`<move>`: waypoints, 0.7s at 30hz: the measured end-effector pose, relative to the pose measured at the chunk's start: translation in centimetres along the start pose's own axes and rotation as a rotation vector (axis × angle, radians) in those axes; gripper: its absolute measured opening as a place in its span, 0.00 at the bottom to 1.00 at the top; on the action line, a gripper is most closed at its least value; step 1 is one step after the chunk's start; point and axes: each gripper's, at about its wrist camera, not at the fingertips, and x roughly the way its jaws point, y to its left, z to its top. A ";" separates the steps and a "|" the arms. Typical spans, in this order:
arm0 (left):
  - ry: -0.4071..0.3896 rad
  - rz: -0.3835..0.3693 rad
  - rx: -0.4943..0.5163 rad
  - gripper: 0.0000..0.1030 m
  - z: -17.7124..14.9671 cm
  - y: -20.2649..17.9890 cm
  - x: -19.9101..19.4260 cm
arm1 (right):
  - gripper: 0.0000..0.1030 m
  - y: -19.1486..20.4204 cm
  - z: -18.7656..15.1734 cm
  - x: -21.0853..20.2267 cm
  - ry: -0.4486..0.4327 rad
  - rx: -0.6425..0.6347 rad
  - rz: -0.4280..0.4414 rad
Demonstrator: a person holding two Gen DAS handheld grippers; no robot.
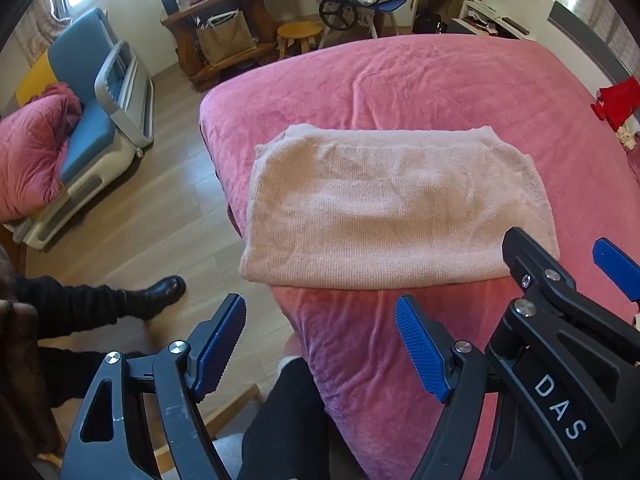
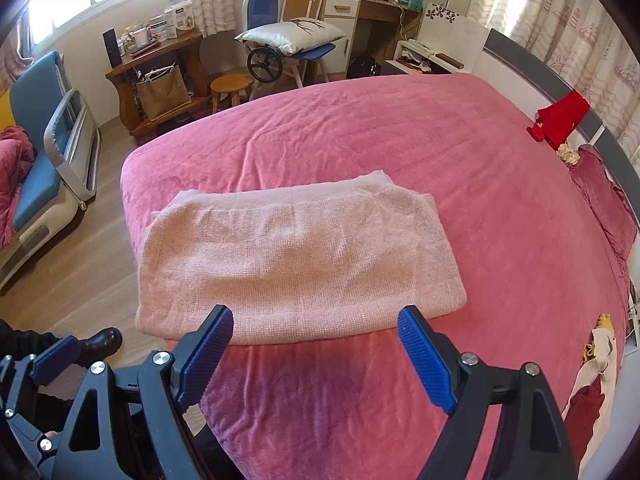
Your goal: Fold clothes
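Both grippers, left (image 1: 320, 344) and right (image 2: 316, 356), gape empty just short of the folded pink garment (image 2: 292, 256).

A bed (image 2: 460, 152) covered in pink plush carries a folded pale pink knit garment (image 2: 296, 256) near its foot corner; a red item (image 2: 560, 120) lies by the headboard.
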 end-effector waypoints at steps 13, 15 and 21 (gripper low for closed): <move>-0.035 -0.049 0.041 0.77 -0.4 -0.6 -0.6 | 0.83 0.8 -0.2 -0.4 -0.012 -0.024 -0.006; -0.042 -0.054 0.045 0.77 -0.5 -0.6 -0.7 | 0.83 0.8 -0.2 -0.3 -0.010 -0.025 -0.006; -0.047 -0.064 0.045 0.78 -0.5 -0.5 -0.7 | 0.83 0.7 -0.2 -0.7 -0.032 -0.028 -0.019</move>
